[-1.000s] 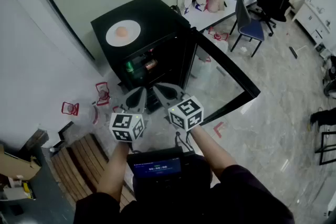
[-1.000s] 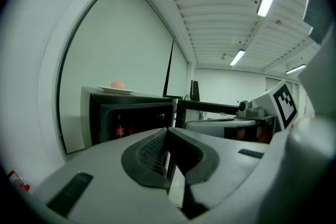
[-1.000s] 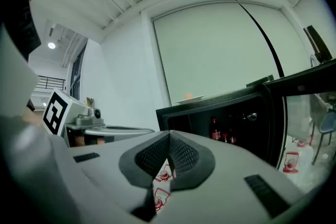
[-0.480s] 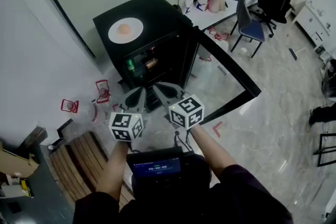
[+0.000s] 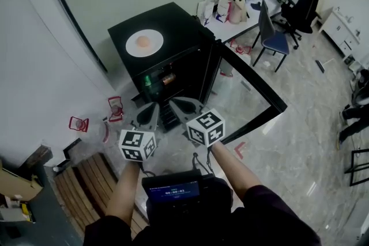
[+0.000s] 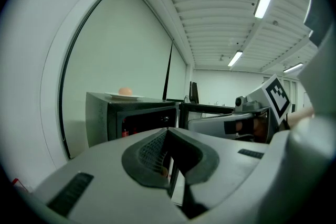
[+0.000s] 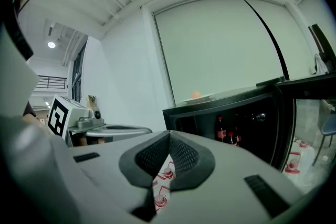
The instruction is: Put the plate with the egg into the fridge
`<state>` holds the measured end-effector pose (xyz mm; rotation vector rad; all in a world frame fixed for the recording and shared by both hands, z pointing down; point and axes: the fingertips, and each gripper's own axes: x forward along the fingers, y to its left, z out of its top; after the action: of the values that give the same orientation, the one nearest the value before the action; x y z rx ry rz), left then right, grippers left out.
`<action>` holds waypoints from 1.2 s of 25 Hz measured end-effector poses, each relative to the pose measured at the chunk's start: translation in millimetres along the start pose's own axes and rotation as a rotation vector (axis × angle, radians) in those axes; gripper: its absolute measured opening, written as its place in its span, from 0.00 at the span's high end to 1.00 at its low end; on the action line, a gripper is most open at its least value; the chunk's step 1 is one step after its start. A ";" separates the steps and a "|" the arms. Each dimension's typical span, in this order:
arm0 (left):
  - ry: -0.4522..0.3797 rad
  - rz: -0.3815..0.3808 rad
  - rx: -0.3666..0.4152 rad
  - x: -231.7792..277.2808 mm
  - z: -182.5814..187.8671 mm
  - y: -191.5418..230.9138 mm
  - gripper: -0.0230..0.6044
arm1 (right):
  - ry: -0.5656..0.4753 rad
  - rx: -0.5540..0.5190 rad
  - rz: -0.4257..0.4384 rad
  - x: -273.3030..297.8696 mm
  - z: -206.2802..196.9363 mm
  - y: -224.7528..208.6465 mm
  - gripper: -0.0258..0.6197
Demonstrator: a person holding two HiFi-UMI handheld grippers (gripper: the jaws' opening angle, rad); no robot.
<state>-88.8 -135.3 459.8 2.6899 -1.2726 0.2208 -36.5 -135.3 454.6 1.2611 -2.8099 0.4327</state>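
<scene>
The plate [image 5: 154, 38] with the egg [image 5: 143, 41] sat on top of the black fridge [image 5: 181, 23], toward its back left corner, not inside it. The fridge door [image 5: 251, 74] stood swung wide open to the right. Inside were bottles [image 7: 224, 131] with red labels, their brand too small to read. The left gripper [image 6: 167, 131] and right gripper [image 7: 169, 135] were held side by side in front of the fridge, well apart from the plate. Each had its fingers pressed together at the tips with nothing between them. The cubes on them bore only black-and-white square patterns. A screen [image 5: 172, 189] at the person's chest showed lit lines of text, too small to make out.
</scene>
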 end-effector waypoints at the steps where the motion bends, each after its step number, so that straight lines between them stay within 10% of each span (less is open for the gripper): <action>1: -0.004 -0.007 0.020 -1.7 3.6 2.1 0.95 | 0.003 -0.003 0.002 1.9 2.8 1.4 0.95; 15: -0.079 -0.064 0.445 -16.8 82.8 59.1 0.95 | 0.070 -0.028 -0.045 54.6 87.7 -13.2 0.95; 30: -0.087 -0.117 1.041 47.4 110.8 120.7 0.95 | 0.271 -0.034 -0.103 156.2 140.8 -123.5 0.95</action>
<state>-145.4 -269.2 370.6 3.6183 -1.2188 1.0009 -38.5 -364.3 370.8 1.2298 -2.5067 0.5055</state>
